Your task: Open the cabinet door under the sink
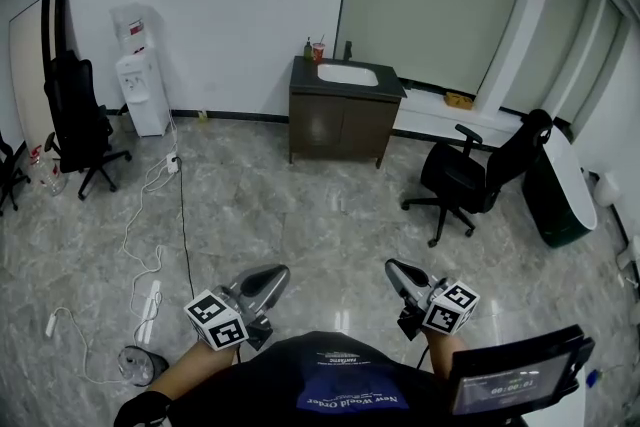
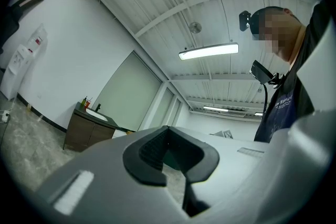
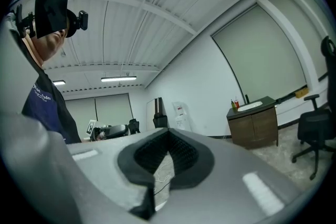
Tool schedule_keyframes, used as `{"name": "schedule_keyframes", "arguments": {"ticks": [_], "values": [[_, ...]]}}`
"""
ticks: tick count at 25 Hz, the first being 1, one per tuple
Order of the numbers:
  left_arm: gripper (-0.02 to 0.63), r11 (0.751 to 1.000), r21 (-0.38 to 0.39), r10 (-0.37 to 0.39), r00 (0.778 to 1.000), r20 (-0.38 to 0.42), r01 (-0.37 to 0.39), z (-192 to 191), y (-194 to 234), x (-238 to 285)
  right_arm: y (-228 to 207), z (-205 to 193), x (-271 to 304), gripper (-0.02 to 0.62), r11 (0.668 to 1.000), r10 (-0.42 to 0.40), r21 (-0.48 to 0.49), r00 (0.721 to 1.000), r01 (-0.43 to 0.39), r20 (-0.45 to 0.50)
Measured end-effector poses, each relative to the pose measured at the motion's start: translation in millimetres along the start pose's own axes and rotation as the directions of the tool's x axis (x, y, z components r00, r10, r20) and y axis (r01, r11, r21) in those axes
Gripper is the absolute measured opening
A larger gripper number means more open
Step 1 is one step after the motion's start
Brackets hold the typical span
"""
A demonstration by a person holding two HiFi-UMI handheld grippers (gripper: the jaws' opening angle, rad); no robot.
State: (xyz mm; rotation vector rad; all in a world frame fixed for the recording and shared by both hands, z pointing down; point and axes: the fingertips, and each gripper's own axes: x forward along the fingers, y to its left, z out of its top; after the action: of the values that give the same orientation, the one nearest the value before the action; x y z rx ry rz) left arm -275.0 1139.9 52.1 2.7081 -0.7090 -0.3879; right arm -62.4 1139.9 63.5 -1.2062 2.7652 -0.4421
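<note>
The left gripper [image 1: 271, 276] and right gripper [image 1: 397, 269], fingers closed empty, are well apart from the far sink cabinet [image 1: 341, 105]; approach squarely, then open fingers at its door [image 1: 318, 127].

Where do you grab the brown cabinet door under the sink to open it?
Probably at the inner edge of the dark brown wooden cabinet door, beside the middle seam where it meets its twin, coming straight from the front. Both doors face the room and likely hinge at their outer sides. No handle can be made out from this far away.
</note>
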Motion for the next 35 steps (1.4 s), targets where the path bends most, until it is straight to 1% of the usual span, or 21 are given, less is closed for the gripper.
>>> {"name": "schedule_keyframes", "arguments": {"ticks": [5,8,11,15,18,21,26,31,35], "values": [[0.002,1.000,0.006,0.007,1.000,-0.008,-0.007,14.7,31.5,-28.9,14.1,-0.2,37.7,0.000,1.000,-0.017,-0.015,1.000,0.018,0.018],[0.002,1.000,0.017,0.007,1.000,-0.006,-0.007,17.8,52.3,-37.9,17.7,-6.7,55.4,0.000,1.000,-0.020,-0.017,1.000,0.021,0.009],[0.002,1.000,0.003,0.016,1.000,-0.010,-0.016,19.3,67.3,-32.9,8.8,-9.7,64.8,0.000,1.000,-0.023,-0.016,1.000,0.023,-0.009],[0.002,1.000,-0.002,0.008,1.000,-0.020,-0.008,17.0,80.4,-7.0,-19.0,-1.3,73.0,0.000,1.000,-0.029,-0.003,1.000,0.029,0.003],[0.002,1.000,0.007,0.014,0.999,-0.036,-0.014,12.6,87.6,20.9,-49.9,0.4,77.2,0.000,1.000,-0.016,0.011,1.000,0.015,0.012],[0.002,0.999,0.028,0.036,0.998,-0.043,-0.035,11.8,95.2,59.1,-90.6,5.4,79.6,0.000,1.000,0.016,0.020,1.000,-0.017,0.013],[0.002,0.996,0.025,0.085,0.996,-0.024,-0.084,13.9,109.8,142.8,-173.0,39.2,83.5,0.000,0.997,0.065,0.032,0.998,-0.065,-0.003],[0.002,0.997,0.021,0.077,0.997,-0.025,-0.076,4.6,121.8,226.9,-250.8,71.6,84.5,0.000,0.995,0.095,0.018,0.995,-0.095,0.004],[0.002,0.997,0.028,0.073,0.996,-0.052,-0.072,-4.9,124.8,274.7,-295.9,77.5,82.5,0.000,0.995,0.099,0.017,0.995,-0.099,0.001]]}}
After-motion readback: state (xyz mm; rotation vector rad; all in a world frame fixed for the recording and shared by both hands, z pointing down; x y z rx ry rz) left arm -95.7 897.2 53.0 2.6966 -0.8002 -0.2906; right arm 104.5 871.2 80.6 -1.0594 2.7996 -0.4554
